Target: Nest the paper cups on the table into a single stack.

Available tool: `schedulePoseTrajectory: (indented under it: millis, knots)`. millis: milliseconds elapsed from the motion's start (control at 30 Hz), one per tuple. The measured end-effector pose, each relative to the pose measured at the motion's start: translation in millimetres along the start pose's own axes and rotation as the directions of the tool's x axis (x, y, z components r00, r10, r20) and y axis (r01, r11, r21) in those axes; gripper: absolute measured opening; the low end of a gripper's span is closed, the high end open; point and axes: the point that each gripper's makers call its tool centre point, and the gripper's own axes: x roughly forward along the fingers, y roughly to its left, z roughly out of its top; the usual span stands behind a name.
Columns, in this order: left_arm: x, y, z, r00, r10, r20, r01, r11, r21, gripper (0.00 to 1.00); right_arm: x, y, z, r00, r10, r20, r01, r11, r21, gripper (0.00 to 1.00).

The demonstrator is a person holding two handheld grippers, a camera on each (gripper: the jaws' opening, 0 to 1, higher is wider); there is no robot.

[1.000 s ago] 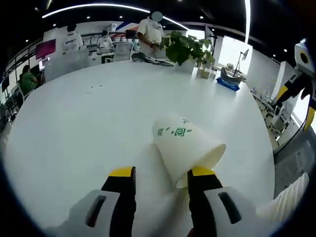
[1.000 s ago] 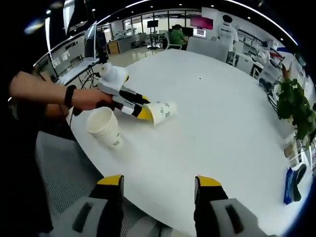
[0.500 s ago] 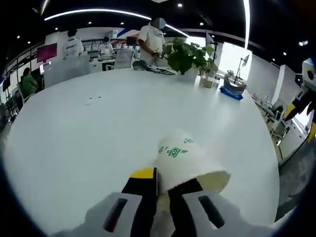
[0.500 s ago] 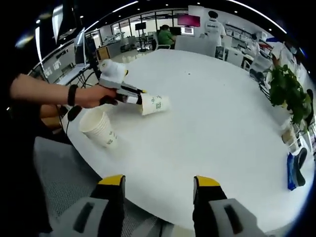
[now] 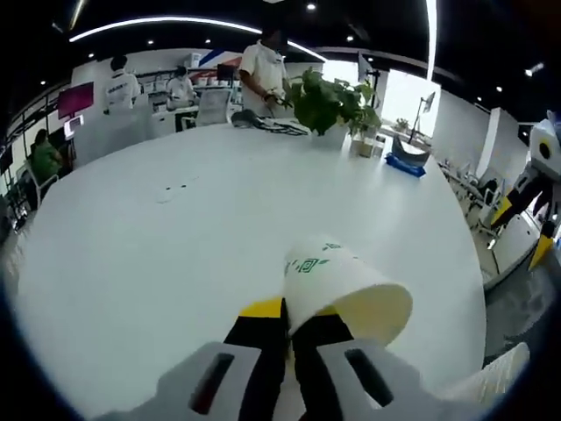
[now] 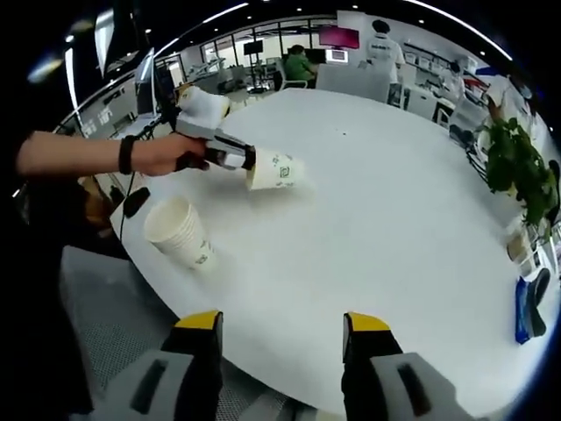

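- Left gripper (image 5: 289,317): yellow-tipped black jaws are pinching the rim wall of a single paper cup (image 5: 342,285), a white tapered cone with green print, its mouth pointing back toward the camera.
- Right gripper view is showing the same paper cup held clear above the counter (image 6: 394,210), lying sideways, with a hand (image 6: 162,153) wrapping the left gripper's handle.
- Cup stack (image 6: 180,232): white nested paper cups are standing upright on the counter's near edge, below the held cup and apart from it.
- Right gripper (image 6: 280,329): jaws are standing wide, gripping nothing, off the counter's edge.
- Counter is glossy, white and rounded; a leafy plant (image 5: 331,96) is sitting at its far side.
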Motion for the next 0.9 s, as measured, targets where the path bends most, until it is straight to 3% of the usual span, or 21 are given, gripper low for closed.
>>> schedulePoseTrajectory:
  millis: [167,367,533,633,833,900]
  knots:
    - [-30.4,-16.9,9.7,0.999,-0.04,-0.021,0.041,0.997,0.07,0.0,6.2,5.5,10.0,1.0,0.01,0.02,-0.01,1.0,-0.012,0.54]
    - [-54.0,-18.5,6.9,0.996,-0.07,-0.061,0.076,0.992,0.099,0.0,19.5,16.6,18.4,0.999,0.035,0.041,-0.033,0.999,-0.037,0.54]
    - [-74.2,-30.8,1.5,0.989,-0.108,-0.105,0.12,0.986,0.112,0.0,30.1,31.0,19.7,0.997,0.068,0.04,-0.065,0.995,-0.071,0.56]
    - [-96.0,-36.7,4.0,0.986,-0.11,-0.122,0.126,0.983,0.133,0.0,29.7,36.5,21.1,0.996,0.083,0.044,-0.08,0.994,-0.08,0.57]
    - [-120.9,-47.9,9.3,0.985,-0.123,-0.124,0.14,0.981,0.135,0.0,24.3,47.1,23.8,0.992,0.108,0.064,-0.1,0.988,-0.116,0.59]
    - [-120.6,-48.2,6.8,0.983,-0.129,-0.132,0.147,0.979,0.139,0.0,20.6,51.9,25.9,0.99,0.118,0.078,-0.108,0.986,-0.124,0.61]
